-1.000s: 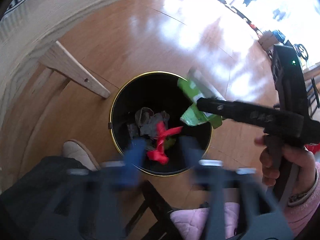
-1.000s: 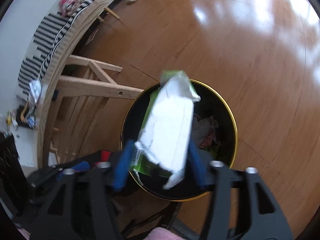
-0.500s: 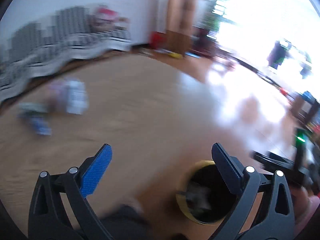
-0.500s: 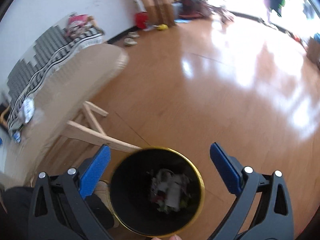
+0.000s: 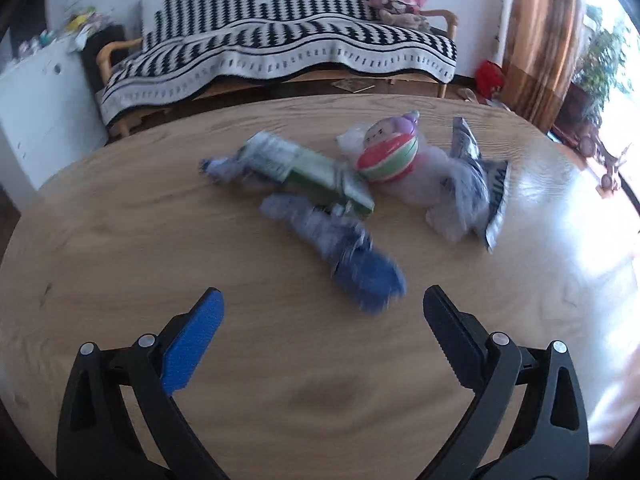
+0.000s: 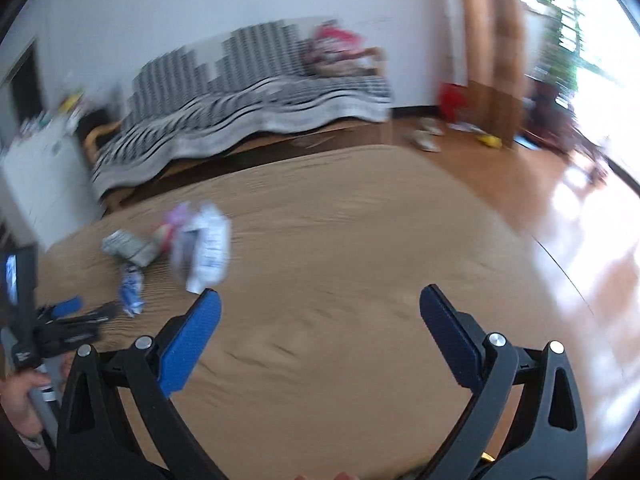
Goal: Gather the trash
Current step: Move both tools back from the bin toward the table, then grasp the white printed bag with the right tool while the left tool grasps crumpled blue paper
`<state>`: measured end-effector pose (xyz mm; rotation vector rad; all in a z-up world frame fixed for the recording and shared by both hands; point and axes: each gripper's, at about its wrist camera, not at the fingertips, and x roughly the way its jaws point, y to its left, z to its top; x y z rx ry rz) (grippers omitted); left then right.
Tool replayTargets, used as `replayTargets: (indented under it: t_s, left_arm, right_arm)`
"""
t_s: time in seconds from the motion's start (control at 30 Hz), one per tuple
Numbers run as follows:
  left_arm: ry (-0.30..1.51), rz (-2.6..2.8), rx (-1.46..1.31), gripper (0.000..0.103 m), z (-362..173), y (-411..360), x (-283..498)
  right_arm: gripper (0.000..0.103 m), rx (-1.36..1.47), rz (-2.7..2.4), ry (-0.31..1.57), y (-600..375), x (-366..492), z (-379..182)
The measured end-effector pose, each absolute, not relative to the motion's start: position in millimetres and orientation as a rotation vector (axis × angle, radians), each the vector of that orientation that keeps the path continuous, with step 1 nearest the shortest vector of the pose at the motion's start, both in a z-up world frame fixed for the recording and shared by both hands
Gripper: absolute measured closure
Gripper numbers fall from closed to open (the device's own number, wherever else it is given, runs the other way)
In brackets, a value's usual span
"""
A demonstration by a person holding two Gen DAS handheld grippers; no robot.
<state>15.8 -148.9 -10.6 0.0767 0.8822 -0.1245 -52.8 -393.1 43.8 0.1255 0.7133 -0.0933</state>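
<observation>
I have both grippers over the round wooden table (image 5: 120, 240), and neither carries anything. The left gripper (image 5: 323, 312) has its fingers spread wide at the bottom of its frame, with bare wood between them. The right gripper (image 6: 320, 308) is just as wide and empty.

The trash lies in a loose cluster in the upper middle of the left view. Nearest me is a crumpled blue wrapper (image 5: 340, 252), just above the left fingers. Behind it sits a green and white carton (image 5: 308, 172), touching or overlapping the wrapper, though blur keeps me from telling which. To the right are a round red, white and green packet (image 5: 386, 152) and a silvery foil bag (image 5: 476, 184) on clear plastic.

All of it looks light, thin and crushable, so I expect it to slide on the smooth wood rather than resist. I would take the blue wrapper across its bunched middle, fingers low to the table. The carton looks stiffer, so I would pinch it across its narrow width. The foil may be slippery, and a crumpled fold should give the best hold.
</observation>
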Motion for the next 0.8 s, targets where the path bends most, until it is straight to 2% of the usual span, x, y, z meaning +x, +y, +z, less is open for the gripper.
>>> replayTargets:
  t_s: [0.17, 0.4, 0.6, 0.8]
  left_arm:
    - [0.892, -0.125, 0.106, 0.006, -28.0, -154.2, 45.8]
    - [0.942, -0.069, 0.121, 0.006, -36.8, -136.2, 64.7]
    - [0.969, -0.051, 0.077, 0.006, -37.4, -99.2, 61.5]
    - [0.951, -0.081, 0.091, 0.006, -38.8, -102.9, 58.1]
  right_arm:
    - [0.007, 0.085, -0.163, 0.738, -358.1, 14.4, 19.3]
    - [0.007, 0.037, -0.172, 0.836, -319.2, 57.6, -27.7]
    - [0.007, -0.023, -0.140, 0.818, -291.8, 58.1, -28.8]
    - [0.007, 0.015, -0.188, 0.781, -289.6, 58.1, -20.6]
